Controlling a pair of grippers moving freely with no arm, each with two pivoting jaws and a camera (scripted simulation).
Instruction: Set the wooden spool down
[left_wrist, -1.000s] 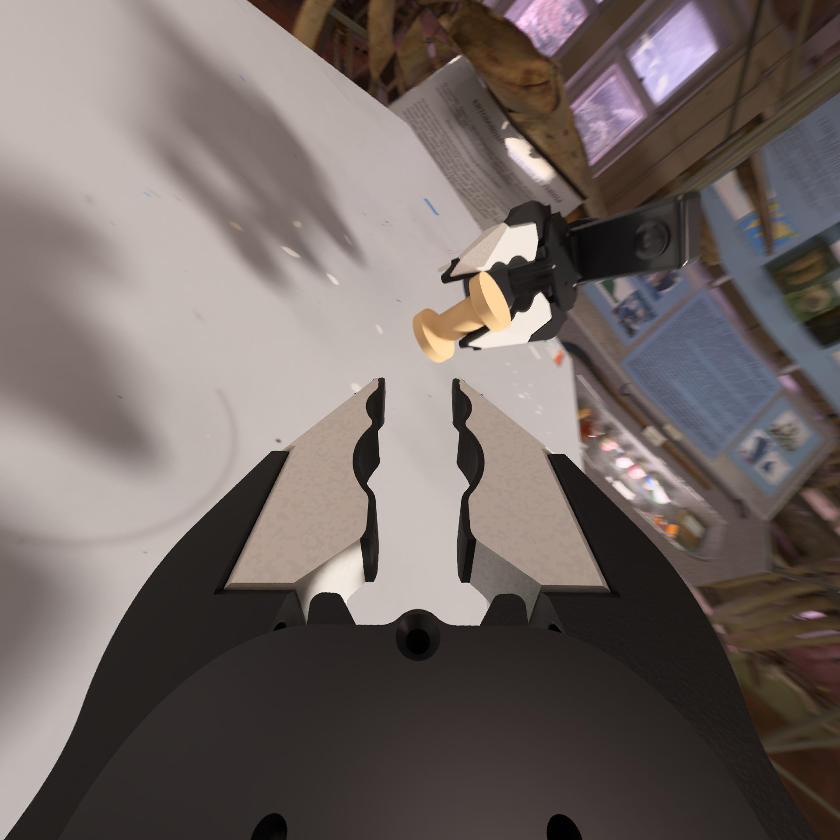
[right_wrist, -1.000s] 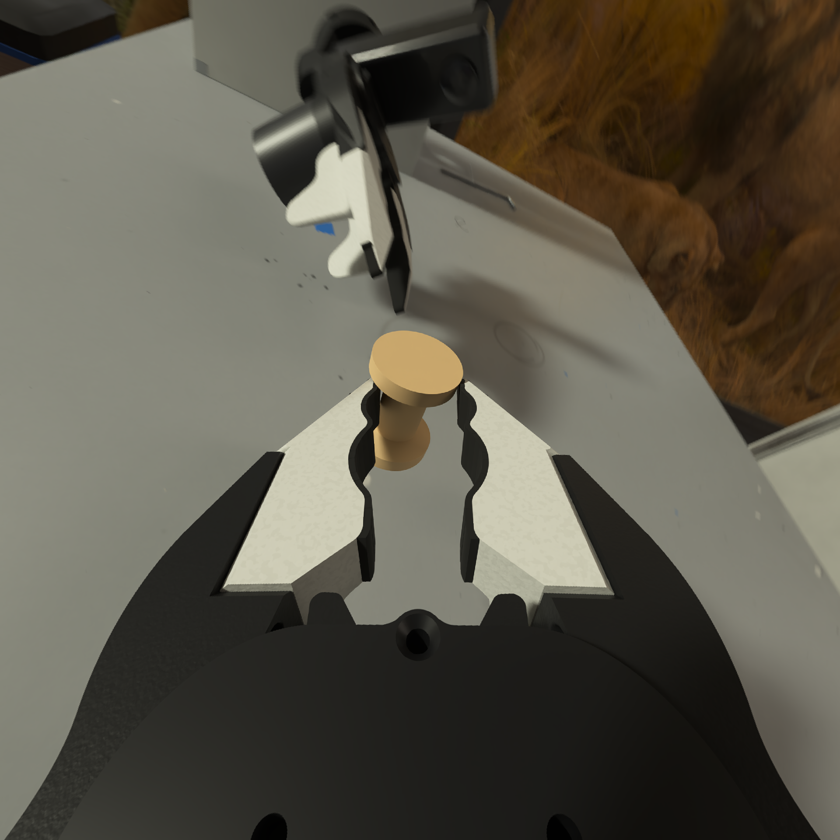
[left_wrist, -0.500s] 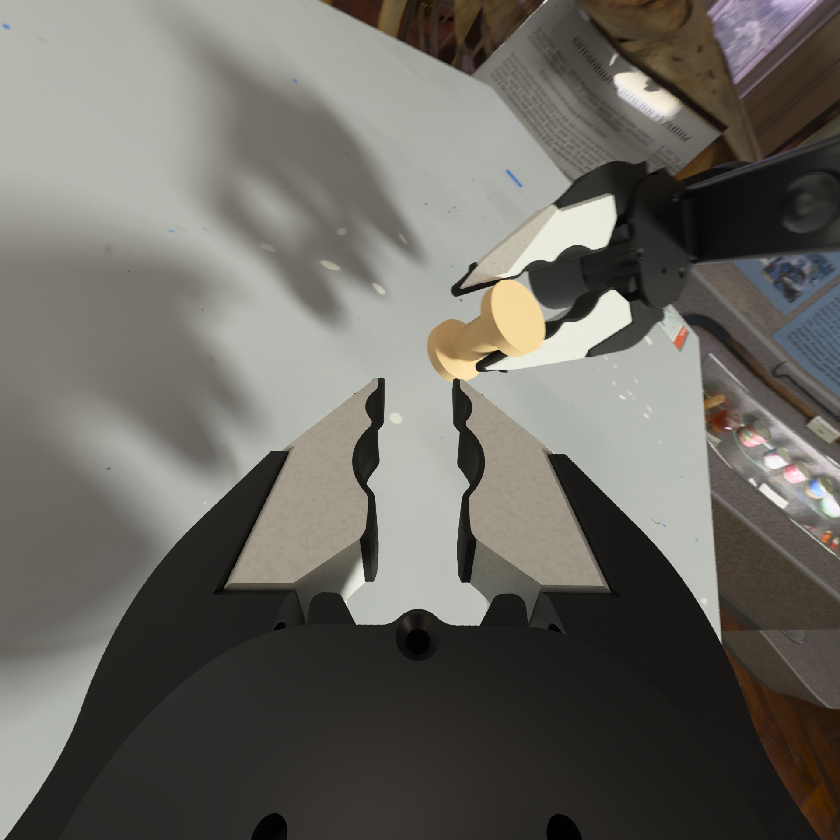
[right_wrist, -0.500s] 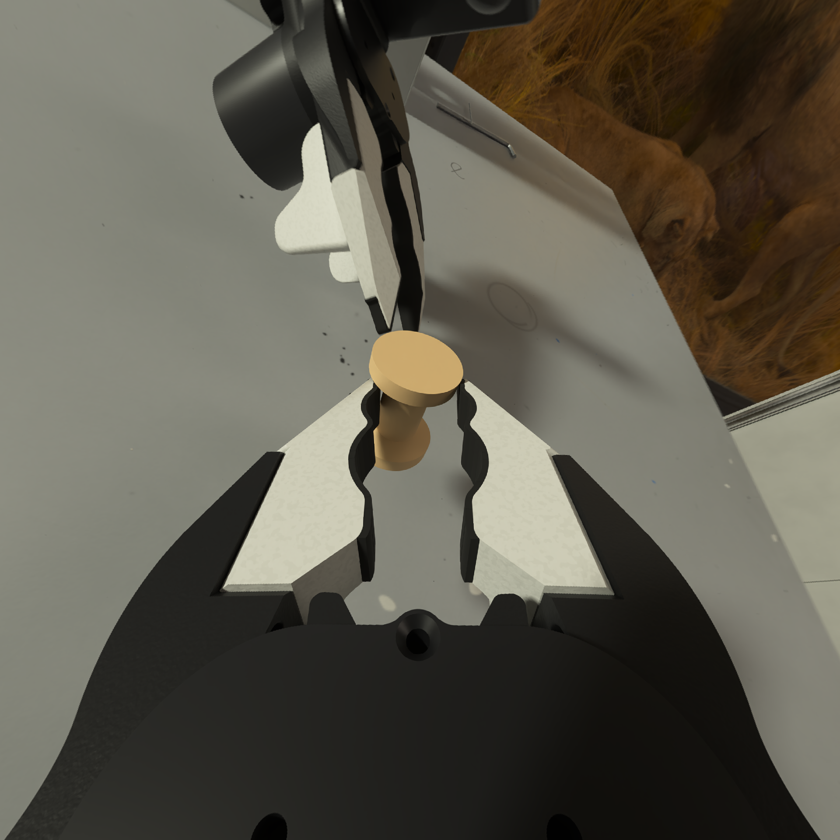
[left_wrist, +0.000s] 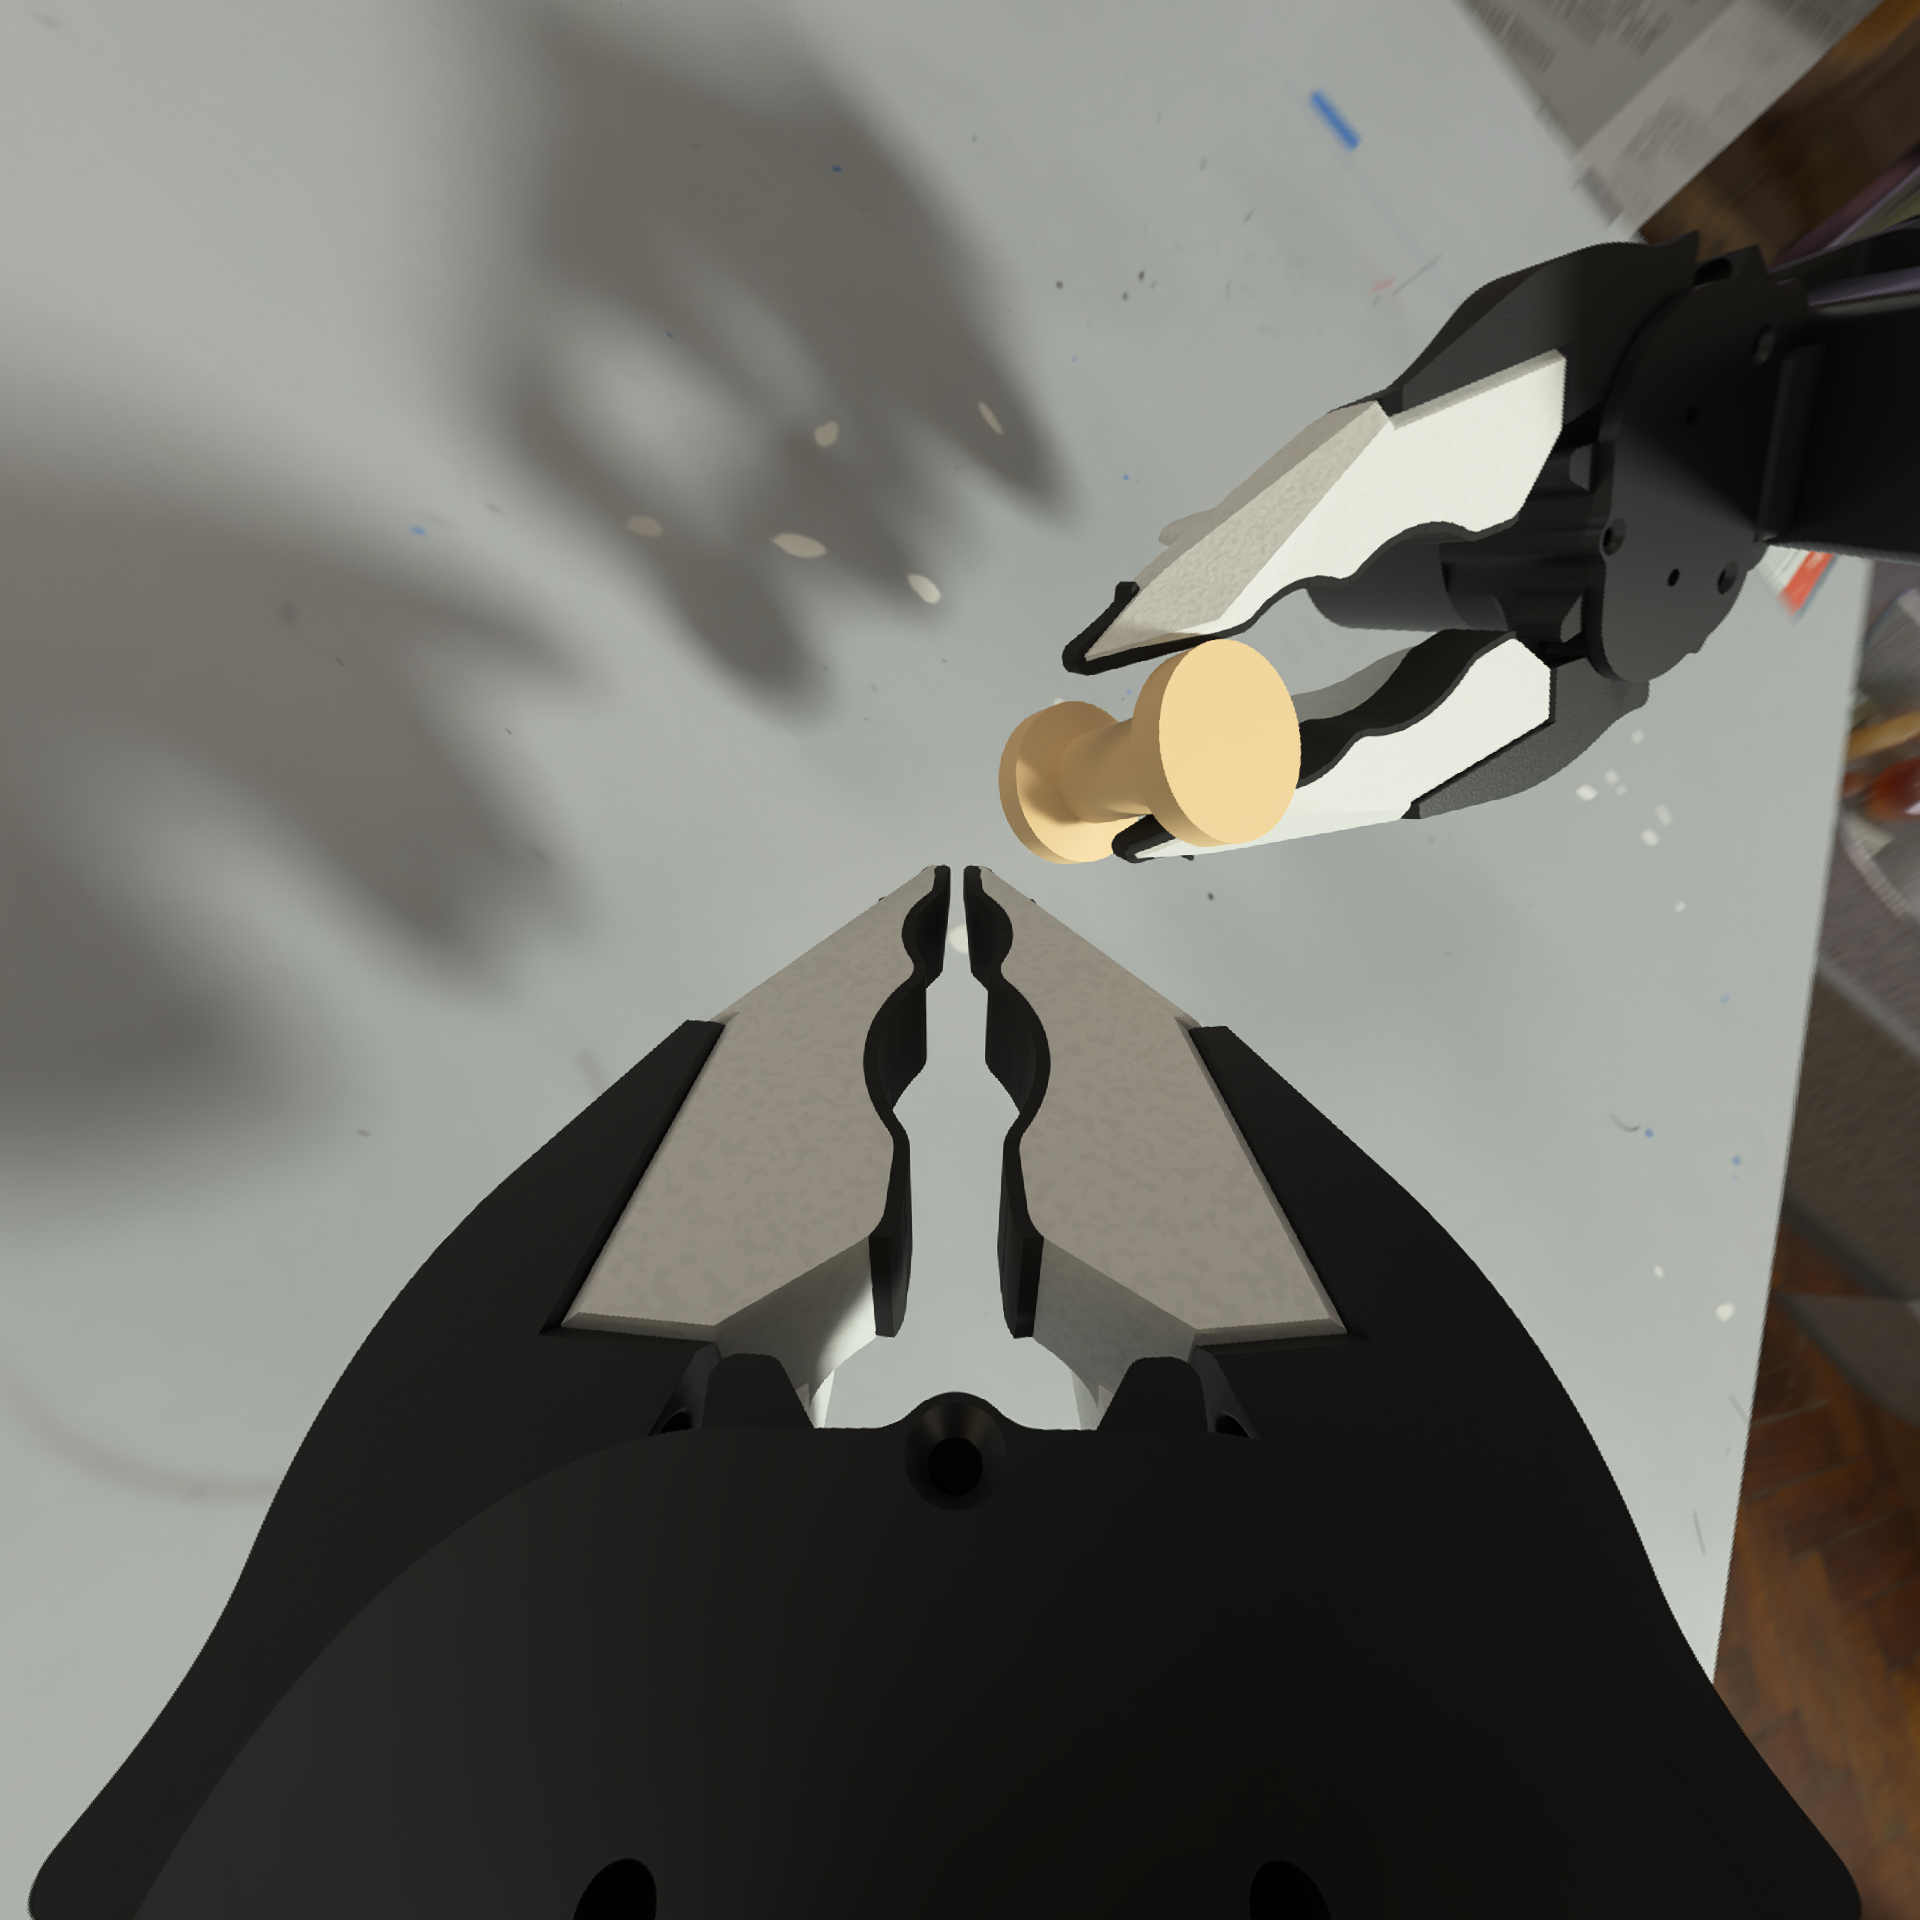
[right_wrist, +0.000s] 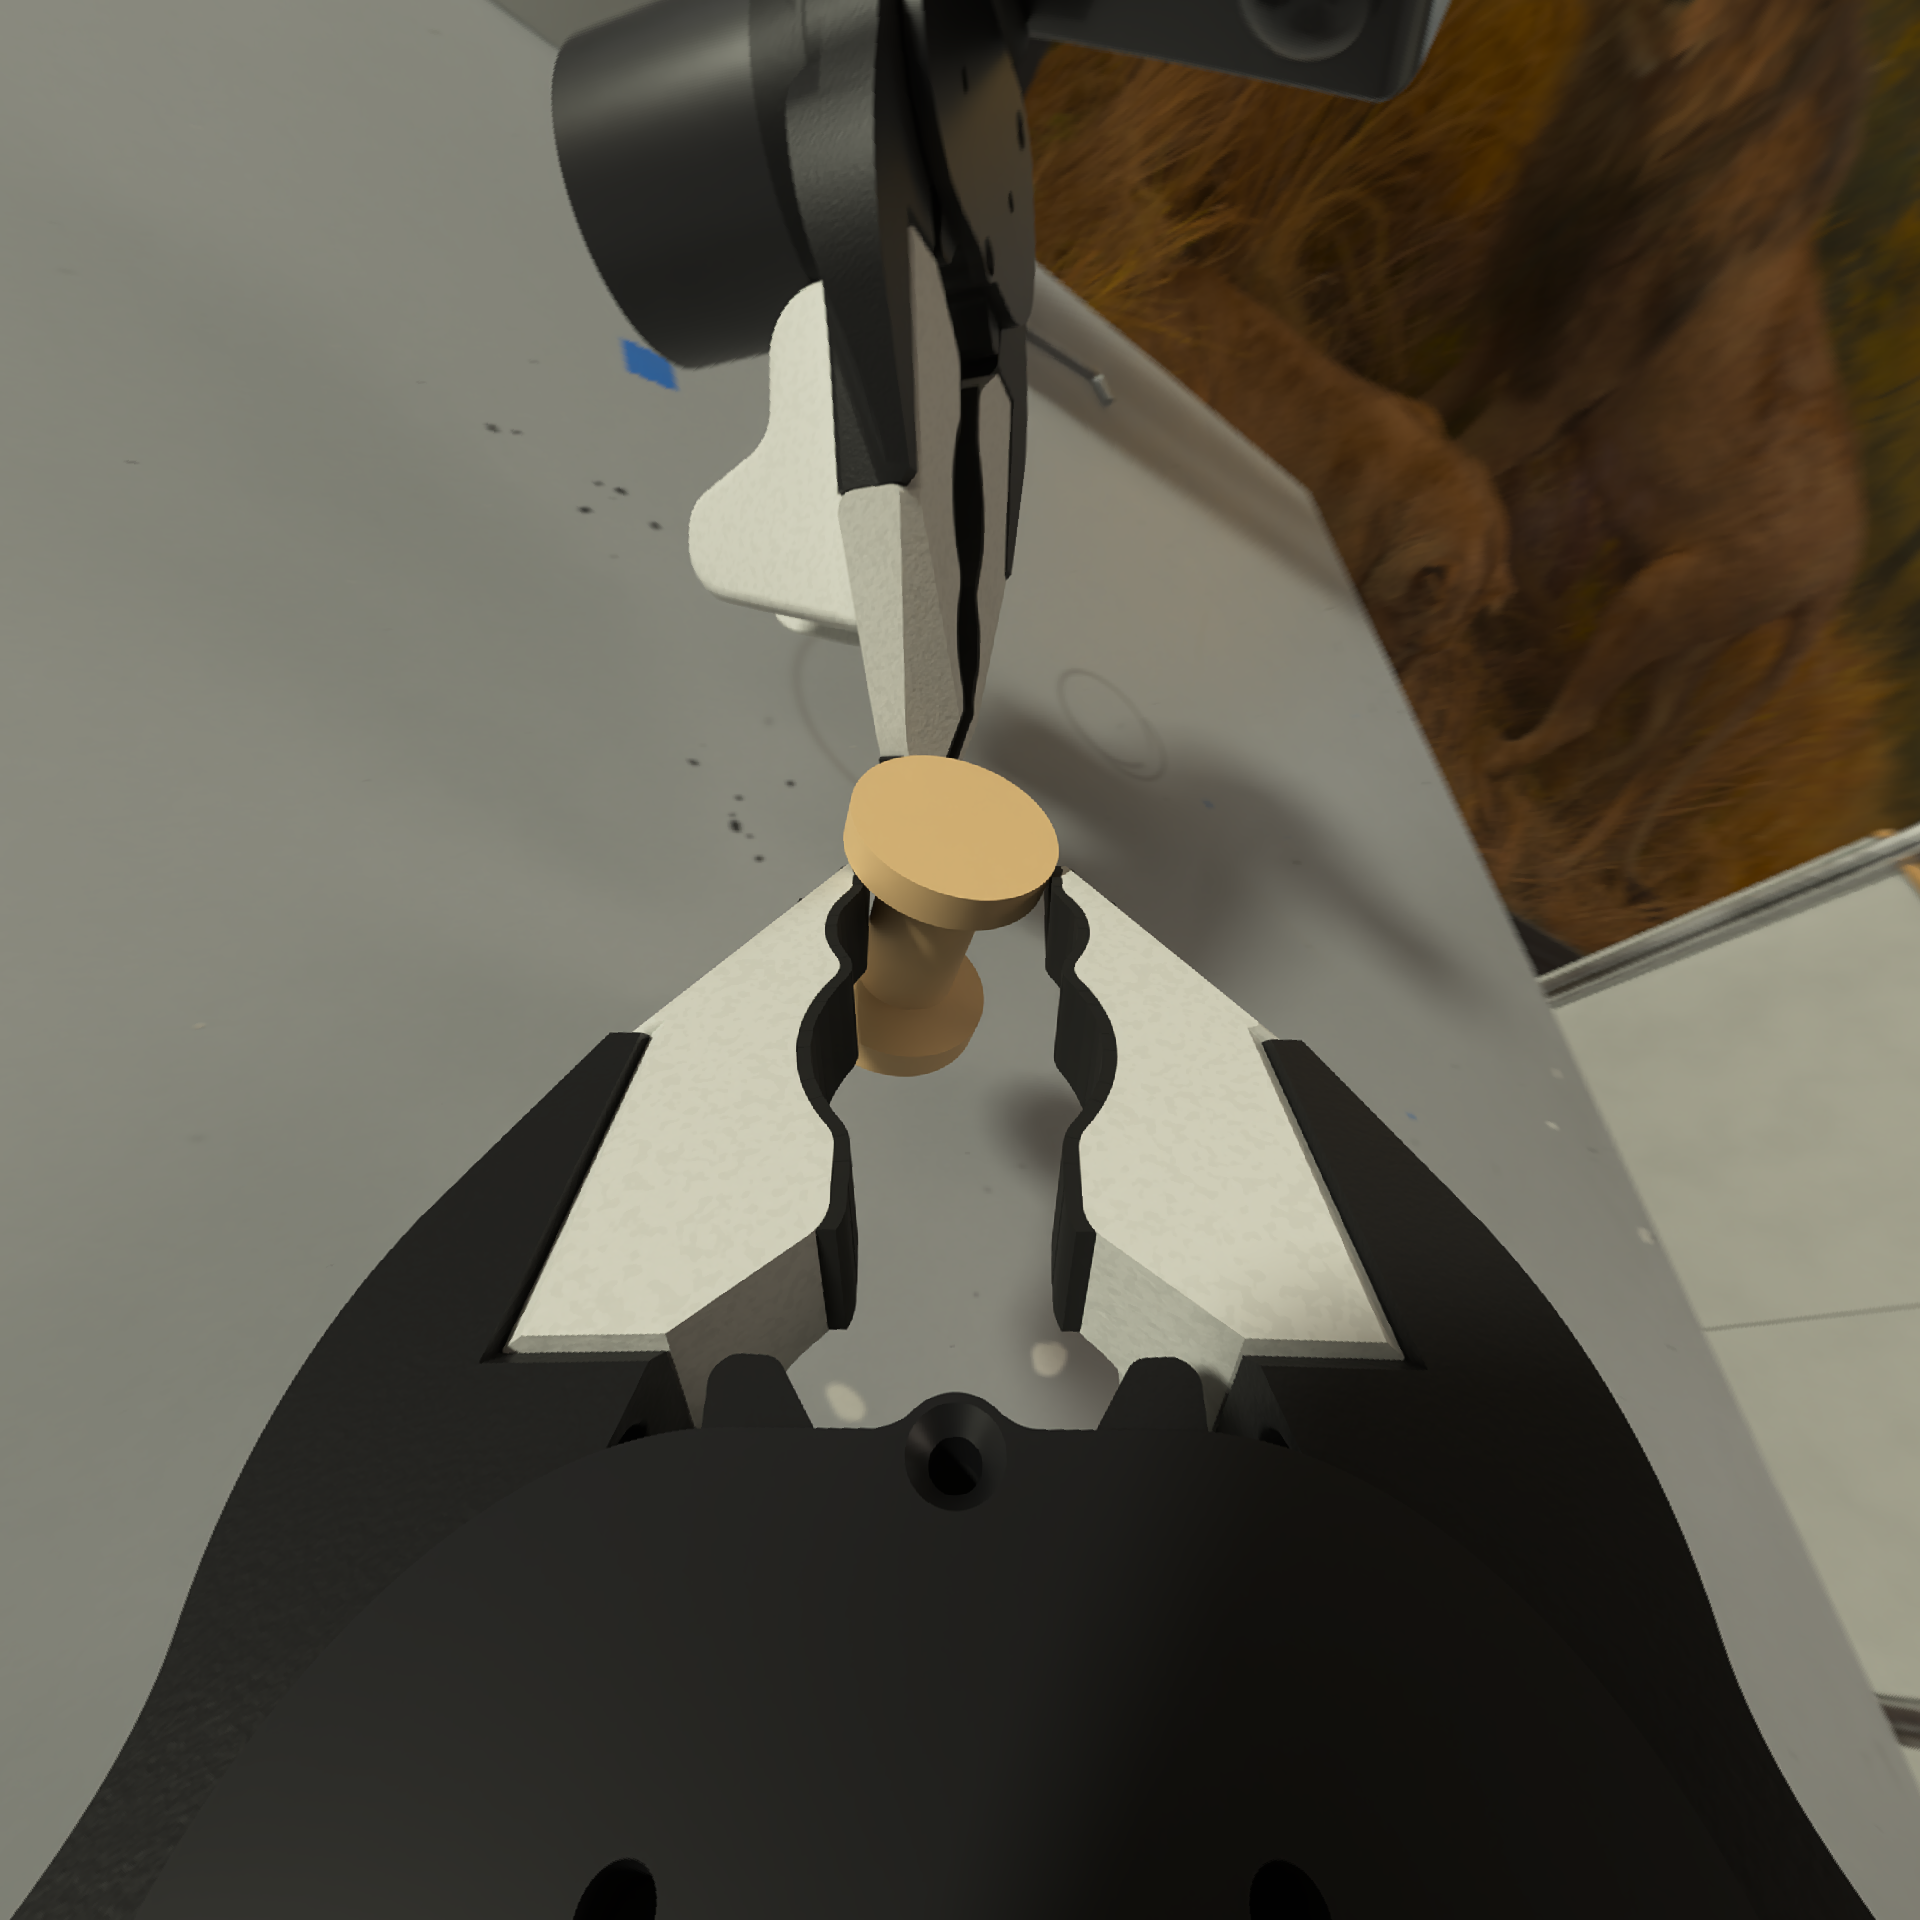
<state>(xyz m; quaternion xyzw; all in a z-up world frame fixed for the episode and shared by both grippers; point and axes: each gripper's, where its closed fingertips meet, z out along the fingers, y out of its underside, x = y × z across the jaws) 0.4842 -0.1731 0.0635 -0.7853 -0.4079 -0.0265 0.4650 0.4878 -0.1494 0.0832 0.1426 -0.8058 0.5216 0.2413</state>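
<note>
The wooden spool (right_wrist: 951, 852) is pale tan, with a thin shaft and two round flanges. My right gripper (right_wrist: 951, 894) is shut on it and holds it above the grey table (right_wrist: 312, 831); its shaft leans against the left finger. In the left wrist view the spool (left_wrist: 1221, 743) lies sideways between the right gripper's (left_wrist: 1101, 756) white fingers at upper right. My left gripper (left_wrist: 956, 881) is shut and empty, its tips just below and left of the spool. In the right wrist view the left gripper (right_wrist: 930, 743) points down, its tips right at the spool's top flange.
A blue tape mark (left_wrist: 1335, 116) lies on the table, also in the right wrist view (right_wrist: 649, 364). A printed sheet (left_wrist: 1662, 94) lies at the far corner. The table edge (left_wrist: 1766, 1143) runs down the right. A pale flat board (right_wrist: 1766, 1143) lies to the right.
My left gripper's fingers have shut from open. The two grippers have drawn closer, and the left tips now reach the spool. The spool stays in the right gripper.
</note>
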